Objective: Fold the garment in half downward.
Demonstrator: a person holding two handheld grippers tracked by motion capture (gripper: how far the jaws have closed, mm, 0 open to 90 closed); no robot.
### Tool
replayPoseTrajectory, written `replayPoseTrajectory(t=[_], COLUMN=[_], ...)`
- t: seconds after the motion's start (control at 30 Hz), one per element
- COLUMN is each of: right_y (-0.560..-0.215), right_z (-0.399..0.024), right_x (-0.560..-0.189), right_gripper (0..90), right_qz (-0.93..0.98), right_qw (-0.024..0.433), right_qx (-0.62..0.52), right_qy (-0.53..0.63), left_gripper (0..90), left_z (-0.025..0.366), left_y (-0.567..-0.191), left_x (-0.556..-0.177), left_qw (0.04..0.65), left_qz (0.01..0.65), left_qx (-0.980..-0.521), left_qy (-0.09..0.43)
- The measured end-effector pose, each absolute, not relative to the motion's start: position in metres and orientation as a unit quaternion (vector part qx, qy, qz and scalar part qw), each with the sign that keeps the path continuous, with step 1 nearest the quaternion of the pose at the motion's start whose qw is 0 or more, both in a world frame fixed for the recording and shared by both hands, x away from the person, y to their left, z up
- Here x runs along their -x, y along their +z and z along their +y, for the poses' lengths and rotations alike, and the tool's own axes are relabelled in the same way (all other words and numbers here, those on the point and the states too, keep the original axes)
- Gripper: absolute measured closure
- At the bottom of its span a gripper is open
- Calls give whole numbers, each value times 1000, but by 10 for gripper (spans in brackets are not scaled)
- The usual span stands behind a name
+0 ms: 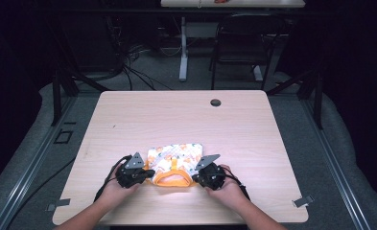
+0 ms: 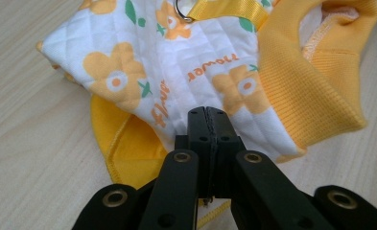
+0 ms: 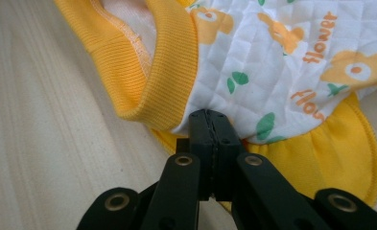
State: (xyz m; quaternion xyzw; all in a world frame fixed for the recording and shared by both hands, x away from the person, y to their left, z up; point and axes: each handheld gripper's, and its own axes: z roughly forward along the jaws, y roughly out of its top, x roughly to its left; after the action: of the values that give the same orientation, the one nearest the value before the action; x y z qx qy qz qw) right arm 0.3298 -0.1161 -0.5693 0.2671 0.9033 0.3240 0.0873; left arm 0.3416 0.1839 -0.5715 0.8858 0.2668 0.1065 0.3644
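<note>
A small pet garment (image 1: 174,160) lies on the wooden table (image 1: 176,120) near its front edge. It is white quilted cloth with orange flowers and a yellow ribbed collar (image 1: 172,179). My left gripper (image 1: 147,175) sits at the garment's left side, and its jaws (image 2: 209,116) are shut on the white quilted edge (image 2: 176,72) beside the yellow trim. My right gripper (image 1: 196,178) is at the garment's right side, shut (image 3: 209,117) on the quilted edge (image 3: 282,67) just below the ribbed collar (image 3: 167,62). A metal ring (image 2: 183,12) shows on a yellow strap.
A round cable hole (image 1: 216,102) sits near the table's far edge. Behind the table stand a black chair (image 1: 246,43) and a white table leg (image 1: 183,52). Metal clips (image 1: 302,201) mark the front corners. Bare tabletop lies beyond the garment.
</note>
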Motion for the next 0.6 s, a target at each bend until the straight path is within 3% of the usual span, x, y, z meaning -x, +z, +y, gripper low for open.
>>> replayPoseTrajectory(t=[0.6], right_y=[-569], right_z=[-122], right_x=[-365], right_gripper=[900], right_qz=[891], right_qw=[83], right_qx=[-308], right_qy=[324], left_gripper=[900], left_z=[179], left_y=[-576], left_x=[-376], left_qw=[377], left_qz=[296], left_qx=[-869], left_qy=[124])
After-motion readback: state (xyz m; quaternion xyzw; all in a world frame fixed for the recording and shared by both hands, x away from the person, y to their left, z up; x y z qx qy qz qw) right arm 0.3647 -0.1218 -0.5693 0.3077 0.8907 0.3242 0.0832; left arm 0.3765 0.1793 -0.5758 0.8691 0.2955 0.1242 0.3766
